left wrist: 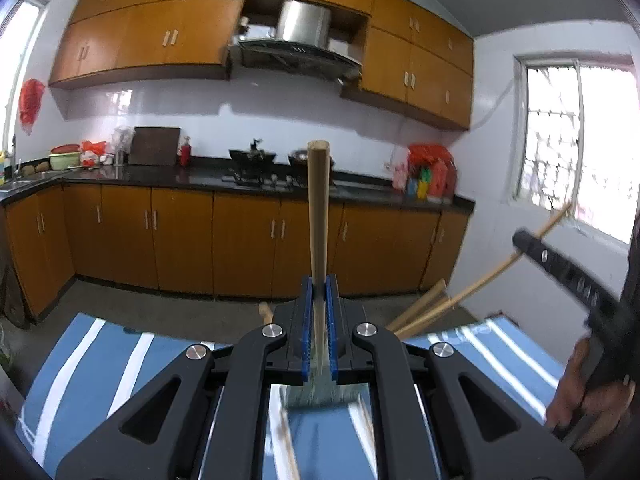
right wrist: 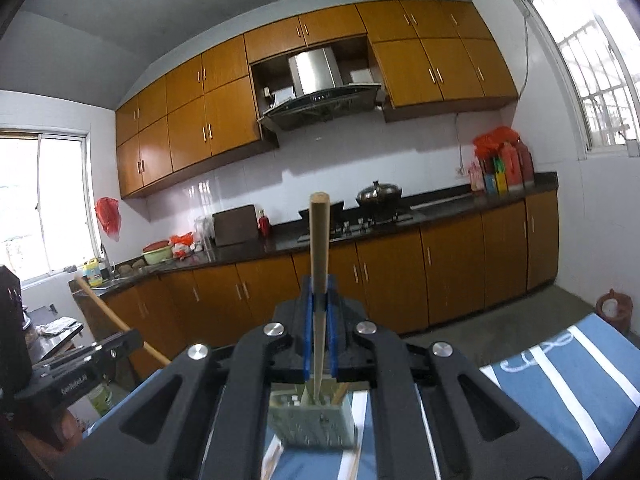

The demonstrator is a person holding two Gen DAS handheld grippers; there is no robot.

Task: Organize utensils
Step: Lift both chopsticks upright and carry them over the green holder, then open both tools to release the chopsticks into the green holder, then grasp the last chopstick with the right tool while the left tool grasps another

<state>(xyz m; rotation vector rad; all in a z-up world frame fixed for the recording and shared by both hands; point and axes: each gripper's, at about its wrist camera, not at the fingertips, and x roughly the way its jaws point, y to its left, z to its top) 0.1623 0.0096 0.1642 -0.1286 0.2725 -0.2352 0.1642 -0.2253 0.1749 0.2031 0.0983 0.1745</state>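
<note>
Chopsticks clamped upright, one (left wrist: 319, 216) in left gripper (left wrist: 319, 292), another (right wrist: 319, 240) in right gripper (right wrist: 319, 300), green holder (right wrist: 312, 420) below, striped blue cloth (right wrist: 560, 380) underneath.

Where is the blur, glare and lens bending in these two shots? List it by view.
Left wrist view: the other gripper and hand at right are motion-smeared, the window blows out white, the cupboards bow. Right wrist view: sharper, both windows overexposed, wall tiles show glare, the cupboard line curves.

Open air lies ahead of each chopstick (left wrist: 319, 216); the green holder (right wrist: 312, 420) crowds the space below.
</note>
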